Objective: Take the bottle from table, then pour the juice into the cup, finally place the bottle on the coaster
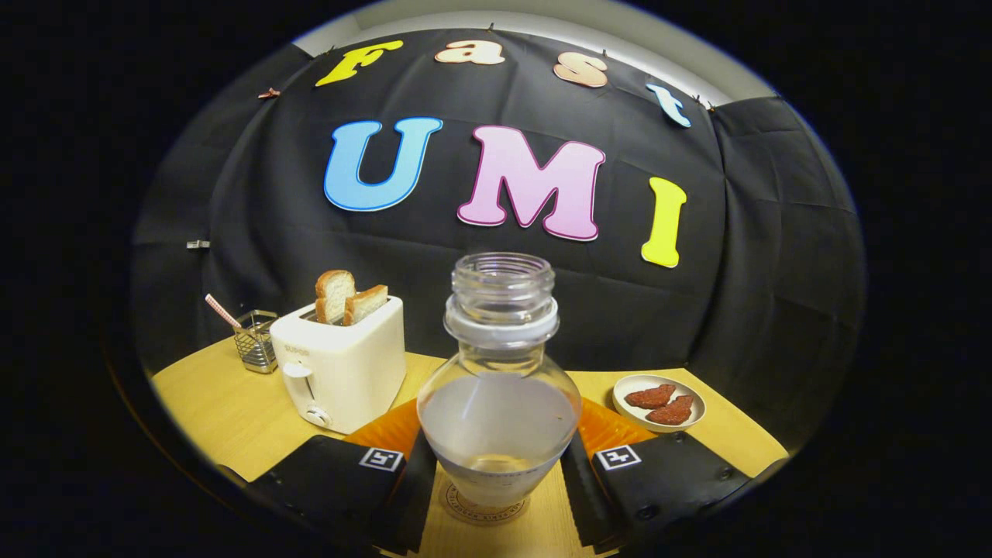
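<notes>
Table (232, 411) first: we see it carrying a white toaster (341, 364) with bread toward its far left, a wire basket at the far-left corner, and a small dish (659, 403) of reddish pieces on the right. Our gripper (496, 473) pinches the uncapped bottle (500, 387) between both fingers, upright just over a round coaster (482, 508), an orange cup (601, 426) showing behind it. We judge a tilted or off-centre release could tip it and spill the remaining juice.

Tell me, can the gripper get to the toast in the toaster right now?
Probably not. The gripper is shut on the bottle, so its fingers are busy. The toast sits beyond them in the toaster; the bottle must be set down first.
</notes>
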Tool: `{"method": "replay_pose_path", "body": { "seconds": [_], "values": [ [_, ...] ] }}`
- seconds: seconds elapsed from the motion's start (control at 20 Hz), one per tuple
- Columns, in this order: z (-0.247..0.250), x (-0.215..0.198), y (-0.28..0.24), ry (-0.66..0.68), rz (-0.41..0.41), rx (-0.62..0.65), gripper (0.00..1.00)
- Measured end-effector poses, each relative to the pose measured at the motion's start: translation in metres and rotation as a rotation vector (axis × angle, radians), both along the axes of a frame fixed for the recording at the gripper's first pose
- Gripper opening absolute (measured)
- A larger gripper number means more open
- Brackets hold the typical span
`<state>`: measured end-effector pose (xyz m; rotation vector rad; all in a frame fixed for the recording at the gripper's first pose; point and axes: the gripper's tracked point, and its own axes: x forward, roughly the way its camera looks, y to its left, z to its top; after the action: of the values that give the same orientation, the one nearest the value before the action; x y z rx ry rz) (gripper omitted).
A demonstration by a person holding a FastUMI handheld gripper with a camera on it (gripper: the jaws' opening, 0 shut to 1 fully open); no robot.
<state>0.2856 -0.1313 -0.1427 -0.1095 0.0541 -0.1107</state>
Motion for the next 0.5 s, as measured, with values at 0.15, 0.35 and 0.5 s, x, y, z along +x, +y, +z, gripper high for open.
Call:
{"method": "replay_pose_path", "body": {
  "seconds": [0.15, 0.35, 0.5],
  "values": [
    [-0.019, 0.008, 0.0, 0.016, 0.001, 0.021, 0.75],
    [-0.045, 0.011, -0.007, 0.058, -0.019, 0.054, 0.75],
    [-0.057, 0.021, -0.01, 0.084, -0.02, 0.054, 0.75]
  ]
}}
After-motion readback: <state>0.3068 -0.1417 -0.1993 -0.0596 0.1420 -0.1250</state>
